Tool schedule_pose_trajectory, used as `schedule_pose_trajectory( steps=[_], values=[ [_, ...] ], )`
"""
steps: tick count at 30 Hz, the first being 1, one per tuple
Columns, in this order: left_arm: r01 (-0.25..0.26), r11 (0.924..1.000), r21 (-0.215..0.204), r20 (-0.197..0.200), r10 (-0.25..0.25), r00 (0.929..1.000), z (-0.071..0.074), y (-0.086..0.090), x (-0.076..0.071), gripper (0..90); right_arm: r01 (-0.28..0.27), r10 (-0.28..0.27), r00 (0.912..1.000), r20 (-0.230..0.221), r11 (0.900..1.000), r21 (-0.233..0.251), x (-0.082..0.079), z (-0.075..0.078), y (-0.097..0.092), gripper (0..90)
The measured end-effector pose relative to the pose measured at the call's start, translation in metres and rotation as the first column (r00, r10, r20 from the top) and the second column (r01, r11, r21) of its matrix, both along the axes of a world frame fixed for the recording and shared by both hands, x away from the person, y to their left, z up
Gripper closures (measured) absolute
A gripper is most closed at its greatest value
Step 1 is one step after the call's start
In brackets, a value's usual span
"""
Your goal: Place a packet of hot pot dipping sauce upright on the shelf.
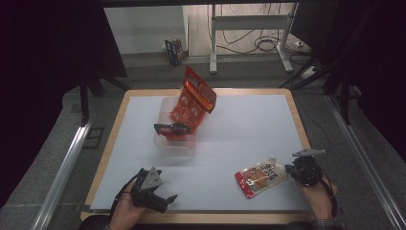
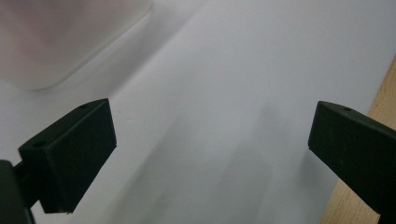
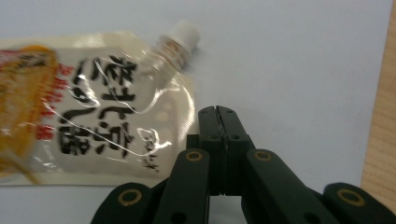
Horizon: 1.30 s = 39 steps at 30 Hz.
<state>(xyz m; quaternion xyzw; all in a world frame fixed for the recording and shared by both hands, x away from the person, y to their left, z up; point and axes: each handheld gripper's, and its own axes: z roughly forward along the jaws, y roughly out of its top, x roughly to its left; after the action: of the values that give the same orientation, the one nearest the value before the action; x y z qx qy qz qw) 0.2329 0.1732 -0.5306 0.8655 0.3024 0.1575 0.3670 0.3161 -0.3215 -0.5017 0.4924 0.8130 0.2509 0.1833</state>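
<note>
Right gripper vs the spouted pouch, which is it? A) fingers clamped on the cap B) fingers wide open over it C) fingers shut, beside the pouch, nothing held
C: the right gripper has its fingers pressed together on bare table just beside the spouted pouch, gripping nothing.

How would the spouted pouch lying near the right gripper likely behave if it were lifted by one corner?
The spouted pouch looks like thin, glossy, creased film, so it would probably sag and may slip between pads. It lies flat on the white mat, so rolling seems unlikely. Its rigid-looking white cap might offer a firmer grip.
</note>
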Motion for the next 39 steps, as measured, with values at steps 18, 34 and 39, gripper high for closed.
schedule_pose_trajectory(
  steps=[18,34,39],
  values=[
    [0.011,0.9998,0.015,-0.005,-0.011,0.9999,-0.002,-0.003,0.0,0.8,-0.082,0.106,0.9888,-0.106,0.975,0.206,-0.011,-0.008,0.021,89.3],
    [0.012,0.9997,0.021,-0.006,-0.012,0.9999,-0.002,-0.003,0.0,0.8,-0.168,0.181,0.9772,-0.11,0.9787,0.117,-0.032,-0.005,0.025,89.1],
    [0.018,0.9995,0.025,-0.009,-0.017,0.9998,-0.003,-0.005,0.001,0.8,-0.147,0.161,0.9818,-0.101,0.9802,0.132,-0.042,-0.006,0.02,89.1]
  ],
)
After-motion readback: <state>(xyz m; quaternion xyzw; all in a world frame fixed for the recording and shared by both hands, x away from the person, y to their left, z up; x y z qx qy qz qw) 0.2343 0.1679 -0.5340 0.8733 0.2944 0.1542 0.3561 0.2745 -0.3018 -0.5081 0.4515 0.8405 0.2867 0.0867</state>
